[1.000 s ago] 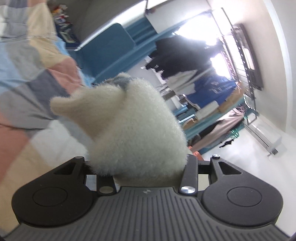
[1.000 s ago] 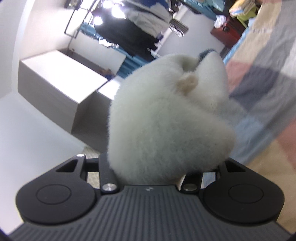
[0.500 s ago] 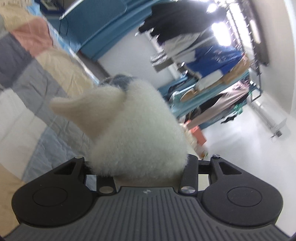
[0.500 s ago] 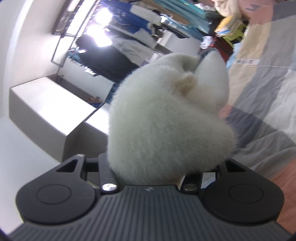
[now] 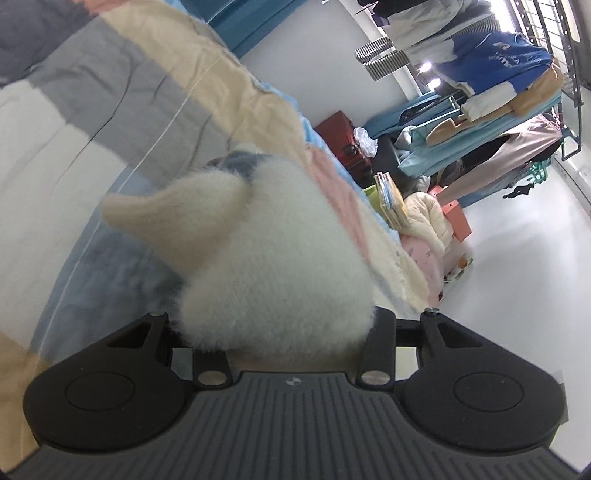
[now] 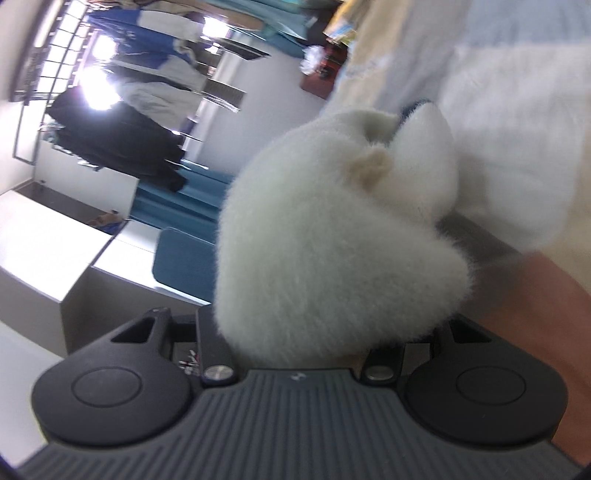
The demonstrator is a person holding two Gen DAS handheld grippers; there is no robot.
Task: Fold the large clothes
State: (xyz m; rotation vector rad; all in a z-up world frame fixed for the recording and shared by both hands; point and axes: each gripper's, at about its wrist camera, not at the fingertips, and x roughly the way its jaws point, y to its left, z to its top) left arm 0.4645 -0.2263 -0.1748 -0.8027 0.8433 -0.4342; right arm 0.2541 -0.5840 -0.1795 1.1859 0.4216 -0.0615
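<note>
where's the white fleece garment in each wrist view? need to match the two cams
Left wrist: white fleece garment bunched at centre, clamped in the left gripper, patchwork quilt behind at upper left.
Right wrist: same fleece centre-right, clamped in the right gripper, quilt at right.
Shared landmark: the clothes rack with the blue-and-white top, upper right in the left view, upper left in the right.

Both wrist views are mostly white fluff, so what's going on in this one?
A person is working with a pair of hand-held tongs, and each is clamped on a bunch of the same fluffy white garment. The left tongs hold their wad over a patchwork quilt in grey, cream and pink. The right tongs hold theirs beside more of the white fleece lying on the quilt. How the rest of the garment lies is hidden, so the fold's progress can't be judged.
</note>
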